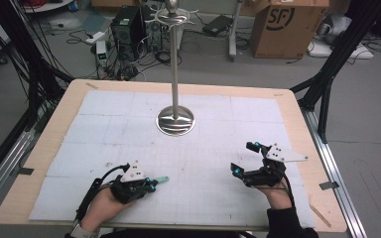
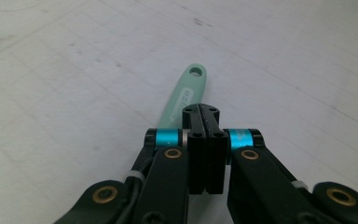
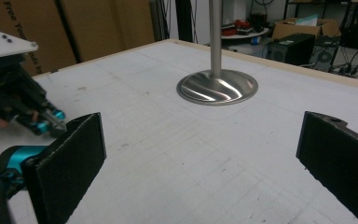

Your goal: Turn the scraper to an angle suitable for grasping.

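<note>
Left gripper point(image 2: 204, 112) is clamped shut on the mint-green handle point(image 2: 182, 95), low over the white mat point(image 1: 104, 124); right gripper point(image 1: 245, 157) waits wide open; lift level (grip looks shallow) toward the metal stand point(image 1: 175, 120), I'd judge.

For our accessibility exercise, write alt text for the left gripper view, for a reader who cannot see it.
The left gripper has its black fingers shut on a mint-green handle with a hanging hole at its far end, low over a white gridded mat.
</note>
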A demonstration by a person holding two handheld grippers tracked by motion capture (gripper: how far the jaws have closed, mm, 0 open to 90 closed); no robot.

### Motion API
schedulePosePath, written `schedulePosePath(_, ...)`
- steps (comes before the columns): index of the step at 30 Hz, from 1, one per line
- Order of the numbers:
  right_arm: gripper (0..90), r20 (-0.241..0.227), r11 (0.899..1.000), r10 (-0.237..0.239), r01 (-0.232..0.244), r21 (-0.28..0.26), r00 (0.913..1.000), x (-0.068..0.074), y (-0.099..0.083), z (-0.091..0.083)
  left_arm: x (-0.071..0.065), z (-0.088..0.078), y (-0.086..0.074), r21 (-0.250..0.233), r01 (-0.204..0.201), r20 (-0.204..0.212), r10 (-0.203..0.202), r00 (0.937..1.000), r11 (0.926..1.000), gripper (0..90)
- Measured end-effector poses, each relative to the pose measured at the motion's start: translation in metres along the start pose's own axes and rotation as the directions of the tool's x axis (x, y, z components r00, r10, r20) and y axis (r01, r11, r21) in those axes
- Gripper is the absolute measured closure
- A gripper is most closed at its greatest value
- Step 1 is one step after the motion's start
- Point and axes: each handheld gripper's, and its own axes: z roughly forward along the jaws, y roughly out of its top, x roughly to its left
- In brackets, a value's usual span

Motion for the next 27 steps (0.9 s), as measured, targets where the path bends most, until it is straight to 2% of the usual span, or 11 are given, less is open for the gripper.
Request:
schedulePosePath(5, 0.3, -0.002, 1.000, -0.008, 0.008, 0.006, 1.0000, 0.000, 0.000, 0.002, 0.016, 0.006, 0.004, -0.016, 0.004, -0.056, -0.005, 0.9984, 0.9999, 89.6)
schedulePosePath(8, 0.3, -0.004, 1.000, -0.002, 0.002, 0.006, 1.0000, 0.001, 0.000, 0.001, 0.024, 0.008, 0.004, -0.033, 0.031, -0.056, -0.033, 0.9979, 0.9990, 89.6)
schedulePosePath(11, 0.3, -0.003, 1.000, -0.003, 0.003, 0.006, 1.0000, 0.000, 0.000, 0.001, 0.023, 0.006, 0.004, -0.039, 0.018, -0.076, -0.021, 0.9969, 0.9991, 89.1)
schedulePosePath(14, 0.3, -0.005, 1.000, -0.003, 0.003, 0.001, 1.0000, 0.000, 0.000, 0.001, 0.021, -0.008, 0.003, -0.113, 0.026, -0.084, -0.036, 0.9959, 0.9933, 81.5)
schedulePosePath(15, 0.3, -0.008, 1.000, -0.002, 0.002, 0.000, 1.0000, 0.000, 0.000, 0.001, 0.021, -0.015, 0.001, -0.148, 0.044, -0.098, -0.059, 0.9935, 0.9880, 81.0)
schedulePosePath(17, 0.3, -0.012, 1.000, 0.000, 0.000, 0.005, 0.9999, 0.002, 0.000, 0.001, 0.027, -0.030, -0.003, -0.214, 0.089, -0.088, -0.110, 0.9900, 0.9728, 80.9)
schedulePosePath(19, 0.3, -0.014, 1.000, -0.002, 0.002, 0.009, 0.9999, 0.002, 0.000, 0.002, 0.033, -0.046, -0.010, -0.283, 0.132, -0.071, -0.158, 0.9849, 0.9500, 78.1)
schedulePosePath(22, 0.3, -0.015, 1.000, -0.001, 0.001, 0.018, 0.9999, 0.002, -0.001, 0.003, 0.042, -0.064, -0.017, -0.353, 0.155, -0.042, -0.181, 0.9825, 0.9226, 61.9)
schedulePosePath(24, 0.3, -0.013, 1.000, -0.012, 0.012, 0.015, 0.9999, 0.002, -0.001, 0.003, 0.046, -0.074, -0.022, -0.381, 0.151, -0.043, -0.181, 0.9825, 0.9119, 55.4)
schedulePosePath(26, 0.3, -0.018, 1.000, -0.015, 0.015, 0.016, 0.9997, 0.003, -0.001, 0.004, 0.049, -0.082, -0.027, -0.393, 0.148, -0.034, -0.176, 0.9839, 0.9073, 46.2)
schedulePosePath(27, 0.3, -0.019, 1.000, -0.013, 0.014, 0.019, 0.9997, 0.004, -0.001, 0.004, 0.051, -0.085, -0.030, -0.398, 0.149, -0.026, -0.173, 0.9846, 0.9051, 45.5)
